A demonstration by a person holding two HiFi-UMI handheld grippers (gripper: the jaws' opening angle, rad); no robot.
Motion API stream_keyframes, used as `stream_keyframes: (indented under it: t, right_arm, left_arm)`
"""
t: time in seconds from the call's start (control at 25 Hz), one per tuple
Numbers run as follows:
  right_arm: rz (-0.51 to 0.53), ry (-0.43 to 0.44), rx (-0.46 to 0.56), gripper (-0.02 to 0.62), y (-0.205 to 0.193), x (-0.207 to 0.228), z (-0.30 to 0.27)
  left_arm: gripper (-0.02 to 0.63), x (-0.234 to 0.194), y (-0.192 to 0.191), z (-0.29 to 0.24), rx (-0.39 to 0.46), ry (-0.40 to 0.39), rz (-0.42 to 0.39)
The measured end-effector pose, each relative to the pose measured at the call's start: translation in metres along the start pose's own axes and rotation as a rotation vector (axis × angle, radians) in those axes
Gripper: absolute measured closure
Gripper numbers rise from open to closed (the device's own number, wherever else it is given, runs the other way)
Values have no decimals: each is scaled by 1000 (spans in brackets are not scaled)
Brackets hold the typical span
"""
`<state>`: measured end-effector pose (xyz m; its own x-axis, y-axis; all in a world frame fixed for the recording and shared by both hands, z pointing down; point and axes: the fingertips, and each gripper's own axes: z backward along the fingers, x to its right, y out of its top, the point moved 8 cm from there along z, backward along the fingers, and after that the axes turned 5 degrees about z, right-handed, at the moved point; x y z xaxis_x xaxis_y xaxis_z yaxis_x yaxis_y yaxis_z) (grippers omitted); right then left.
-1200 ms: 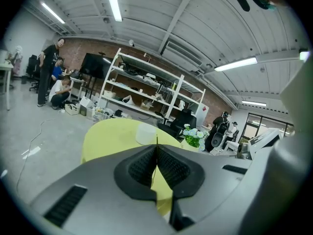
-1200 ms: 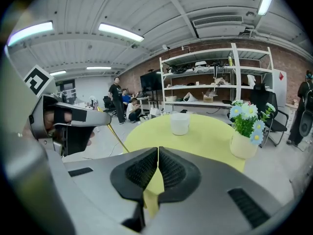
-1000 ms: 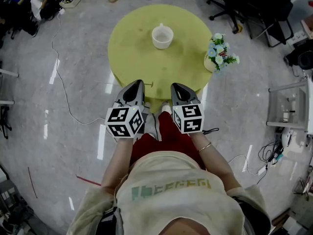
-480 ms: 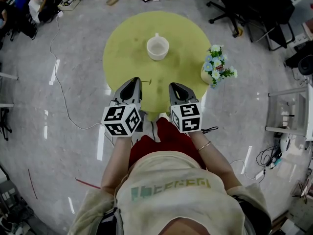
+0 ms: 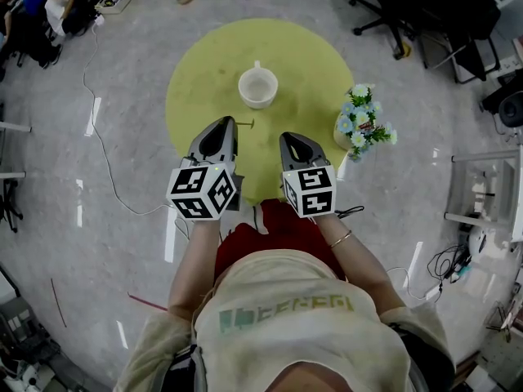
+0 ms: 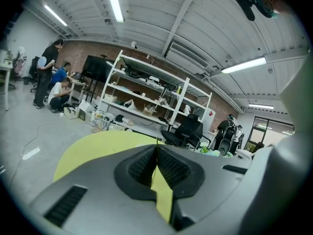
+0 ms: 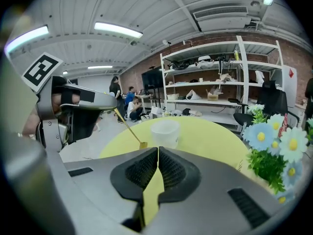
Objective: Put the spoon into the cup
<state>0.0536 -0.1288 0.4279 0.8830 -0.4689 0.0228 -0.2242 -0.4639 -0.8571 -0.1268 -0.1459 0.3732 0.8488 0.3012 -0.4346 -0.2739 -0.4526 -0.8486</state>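
A white cup [image 5: 257, 86] stands upright near the middle of the round yellow table [image 5: 196, 88]; the right gripper view shows the cup [image 7: 165, 132] straight ahead. My left gripper [image 5: 222, 126] is shut on a thin gold spoon [image 5: 246, 123], whose bowl [image 7: 142, 144] points down and toward the right. In the left gripper view only the spoon's thin handle [image 6: 156, 140] shows above the closed left gripper [image 6: 156, 153]. The spoon is short of the cup, at the table's near side. My right gripper [image 5: 292, 141] is shut, and nothing sits in the right gripper [image 7: 158, 153].
A pot of blue and white flowers [image 5: 362, 125] stands at the table's right edge, close to the right gripper, with the blooms [image 7: 274, 146] at that view's right. Office chairs [image 5: 425, 15] and shelving [image 7: 220, 82] lie beyond. A cable [image 5: 102, 149] runs over the floor.
Both grippers have moved forward over the table's near edge toward the cup, the left one farther. The spoon stays in the left gripper.
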Motion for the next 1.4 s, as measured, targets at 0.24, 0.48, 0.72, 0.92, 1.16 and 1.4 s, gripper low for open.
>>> stream_keyframes:
  t: [0.24,0.48,0.72,0.92,1.16,1.4]
  right_arm:
    - [-4,16,-13,558,3,17,-13]
    - [-1,27,-7,558,8,28,-23]
    - [1,47,-16,558,12,34,-32]
    - [0,66,-19,558,15,33,-38]
    - [-5,69,-25,558,17,38,-44]
    - [-4,77,-43,558,15,44,-53]
  left_arm:
    - [581,7,15,-25,12,-4,-6]
    - [581,10,25,-41,22,-3,-12]
    - [581,14,35,-54,14,-22,39]
    - [581,14,43,-62,2,-47,80]
    - [581,11,46,-74,11,-54,104]
    - [581,6,48,-88,25,-72,176]
